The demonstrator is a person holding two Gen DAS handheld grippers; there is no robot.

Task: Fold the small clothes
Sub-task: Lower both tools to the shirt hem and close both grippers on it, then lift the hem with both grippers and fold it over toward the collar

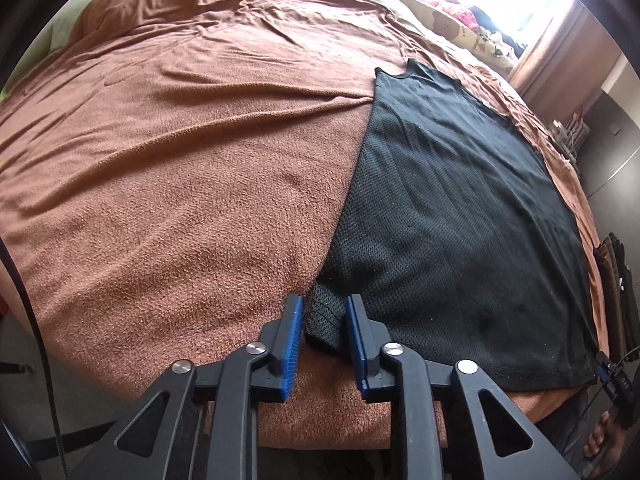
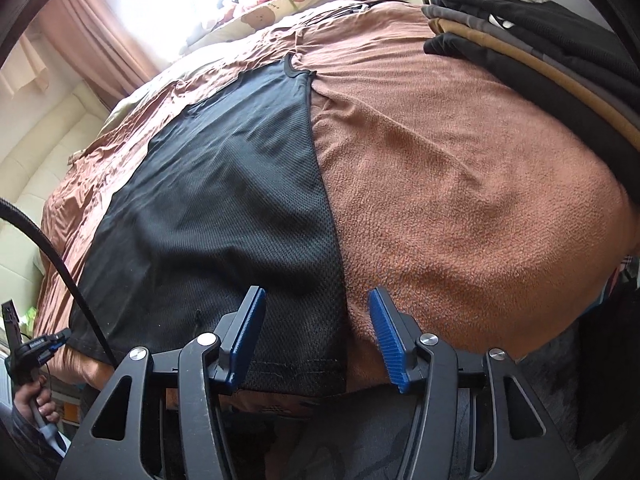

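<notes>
Here, in the left wrist view, a black mesh shirt [image 1: 460, 216] lies flat on a brown blanket [image 1: 160, 184] that covers the bed, its hem running along the near edge of the mattress and its left side edge slanting up toward the collar. Wide bare blanket spreads to the left of that edge. The left gripper [image 1: 324, 328] tilts steeply down at the shirt's near left corner, and its blue pads [image 1: 294, 336] stand close together with a bunched fold of that corner pinched between them. In the right wrist view, the shirt's other side edge runs down the middle, with open blanket to its right and a stack of folded clothes [image 2: 532, 36] at the far right. The right gripper [image 2: 316, 332] slopes down over the near right hem corner, jaws about half apart, straddling the edge without pressing it.
</notes>
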